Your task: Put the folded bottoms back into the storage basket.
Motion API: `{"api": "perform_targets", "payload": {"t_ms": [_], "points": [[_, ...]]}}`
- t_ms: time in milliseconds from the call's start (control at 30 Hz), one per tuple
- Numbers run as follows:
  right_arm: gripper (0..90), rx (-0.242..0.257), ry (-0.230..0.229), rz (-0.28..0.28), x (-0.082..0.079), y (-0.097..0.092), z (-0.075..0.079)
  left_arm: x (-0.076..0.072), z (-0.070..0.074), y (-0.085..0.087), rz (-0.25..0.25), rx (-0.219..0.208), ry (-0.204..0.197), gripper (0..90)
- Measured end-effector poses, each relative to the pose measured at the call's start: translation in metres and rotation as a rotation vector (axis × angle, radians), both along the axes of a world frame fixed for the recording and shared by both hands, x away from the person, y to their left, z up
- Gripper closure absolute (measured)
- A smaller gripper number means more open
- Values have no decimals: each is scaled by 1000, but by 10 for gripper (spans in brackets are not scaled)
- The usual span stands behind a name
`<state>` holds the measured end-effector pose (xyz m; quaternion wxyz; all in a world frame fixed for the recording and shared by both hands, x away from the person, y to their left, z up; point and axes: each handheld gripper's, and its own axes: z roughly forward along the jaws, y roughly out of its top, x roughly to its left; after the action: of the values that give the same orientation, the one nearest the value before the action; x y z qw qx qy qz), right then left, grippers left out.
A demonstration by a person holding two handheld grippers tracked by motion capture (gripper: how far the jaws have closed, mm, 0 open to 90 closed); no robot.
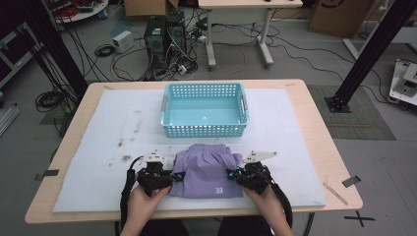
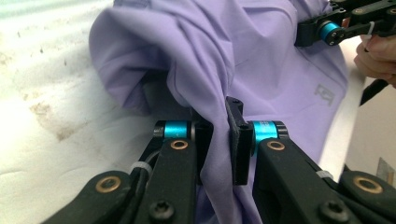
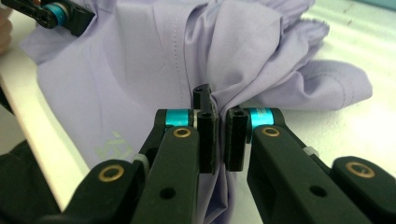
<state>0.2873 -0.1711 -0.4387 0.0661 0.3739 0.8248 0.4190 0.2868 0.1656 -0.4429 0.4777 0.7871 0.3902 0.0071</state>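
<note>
A folded lilac garment (image 1: 205, 169) with a small pale logo lies on the white mat near the table's front edge. My left gripper (image 1: 169, 178) is shut on its left edge; in the left gripper view a fold of the lilac cloth (image 2: 261, 70) is pinched between the black pads (image 2: 239, 140). At the garment's right edge my right gripper (image 1: 235, 174) is shut too, and the right gripper view has bunched cloth (image 3: 140, 65) squeezed between the pads (image 3: 235, 137). Each gripper also appears far off in the other's view.
A light blue perforated basket (image 1: 205, 130), with nothing in it, stands just behind the garment at the table's middle. The white mat (image 1: 113, 142) carries brown stains at the left. Tape marks sit on the wooden table's edges. Beyond the table are computers, cables and another desk.
</note>
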Motion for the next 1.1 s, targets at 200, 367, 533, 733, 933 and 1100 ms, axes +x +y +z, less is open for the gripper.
{"api": "perform_targets", "payload": {"t_ms": [200, 367, 533, 733, 933, 1100], "points": [[872, 33, -36, -1, -1, -4, 14, -3, 18, 2, -18, -20, -52, 843], [873, 53, -51, -6, 0, -6, 25, 0, 34, 2, -27, -35, -89, 844], [873, 67, -73, -6, 3, -7, 39, 2, 49, 4, -31, -52, -116, 845], [873, 85, -94, 2, 8, -6, 54, 7, 67, 7, -30, -66, -147, 846], [873, 101, -120, 2, 16, -5, 76, 16, 94, 9, -35, -62, -193, 847], [874, 102, -155, 3, 28, -2, 101, 28, 118, 12, -22, -65, -228, 847]]}}
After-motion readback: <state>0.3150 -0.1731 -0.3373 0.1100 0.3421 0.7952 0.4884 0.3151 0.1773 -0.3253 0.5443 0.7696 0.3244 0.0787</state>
